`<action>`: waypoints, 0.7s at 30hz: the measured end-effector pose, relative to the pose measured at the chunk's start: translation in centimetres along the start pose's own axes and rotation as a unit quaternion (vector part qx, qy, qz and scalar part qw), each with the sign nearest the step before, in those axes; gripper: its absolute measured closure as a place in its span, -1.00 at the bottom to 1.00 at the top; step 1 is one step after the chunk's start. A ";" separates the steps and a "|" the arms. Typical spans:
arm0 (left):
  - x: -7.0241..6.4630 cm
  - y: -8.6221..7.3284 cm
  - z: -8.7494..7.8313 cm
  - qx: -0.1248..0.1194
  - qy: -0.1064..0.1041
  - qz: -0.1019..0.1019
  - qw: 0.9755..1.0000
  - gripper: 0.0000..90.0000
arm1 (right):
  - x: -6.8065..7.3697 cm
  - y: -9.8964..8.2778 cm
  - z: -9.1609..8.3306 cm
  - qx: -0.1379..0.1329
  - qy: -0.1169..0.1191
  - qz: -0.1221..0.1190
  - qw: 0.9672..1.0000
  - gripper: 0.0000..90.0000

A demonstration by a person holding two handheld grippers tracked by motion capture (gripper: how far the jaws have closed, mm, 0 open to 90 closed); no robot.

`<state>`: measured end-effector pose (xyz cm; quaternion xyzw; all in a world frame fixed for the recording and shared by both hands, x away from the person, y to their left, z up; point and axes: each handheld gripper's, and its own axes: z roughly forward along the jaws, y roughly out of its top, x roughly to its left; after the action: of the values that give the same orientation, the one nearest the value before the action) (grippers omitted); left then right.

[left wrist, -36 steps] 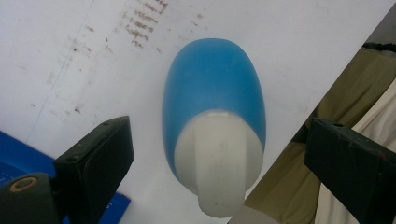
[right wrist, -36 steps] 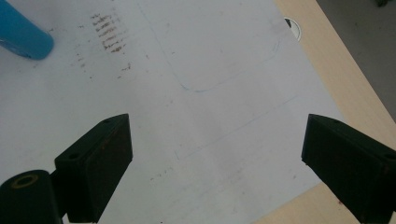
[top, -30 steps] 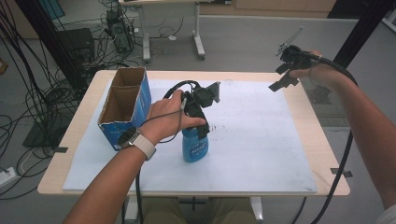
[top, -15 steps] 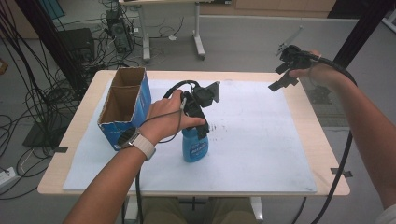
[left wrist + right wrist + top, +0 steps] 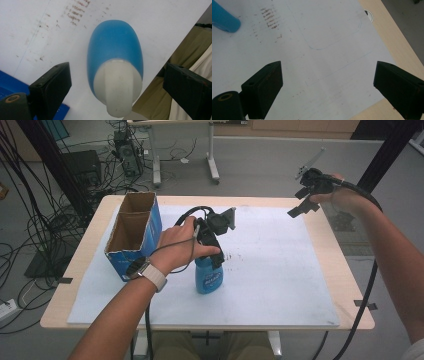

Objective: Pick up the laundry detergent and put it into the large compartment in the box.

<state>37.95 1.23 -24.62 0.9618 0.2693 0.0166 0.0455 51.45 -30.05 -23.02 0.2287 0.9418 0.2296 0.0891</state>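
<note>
A blue bottle (image 5: 209, 276) with a white cap stands upright on the white mat (image 5: 280, 265), near the table's middle. My left gripper (image 5: 213, 257) hangs right over it, open, with one jaw on each side of the cap and neither touching. From the left gripper view I look down on the bottle (image 5: 115, 47) between the spread jaws of the left gripper (image 5: 117, 75). My right gripper (image 5: 301, 201) is held up in the air over the table's far right corner, open and holding nothing. Between its jaws (image 5: 328, 75) lies bare mat, with the bottle's base (image 5: 223, 18) at the top left.
An open blue cardboard box (image 5: 150, 227) with two compartments stands left of the bottle, close to my left hand. Brown smudges (image 5: 234, 255) mark the mat beside the bottle. The wooden table edge (image 5: 345, 270) borders the mat at right. Cables and equipment sit on the floor behind.
</note>
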 end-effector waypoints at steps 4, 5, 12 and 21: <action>0.0 0.0 0.0 0.001 0.001 0.001 1.000 -0.81 | 0.0 0.0 0.0 0.001 0.000 -0.001 1.000 -0.81; 0.0 0.0 0.0 0.002 0.001 0.001 1.000 -0.81 | 0.0 0.0 0.0 0.000 0.000 0.000 1.000 -0.81; 0.0 -0.1 0.0 0.002 0.002 0.001 1.000 -0.81 | 0.0 0.1 0.0 0.000 0.000 -0.002 1.000 -0.81; 0.1 -0.1 0.0 0.000 0.002 0.000 1.000 -0.81 | 0.0 0.1 0.0 0.001 0.000 -0.001 1.000 -0.81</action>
<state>37.94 1.35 -24.61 0.9619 0.2692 0.0183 0.0451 51.46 -29.93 -23.01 0.2276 0.9423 0.2288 0.0890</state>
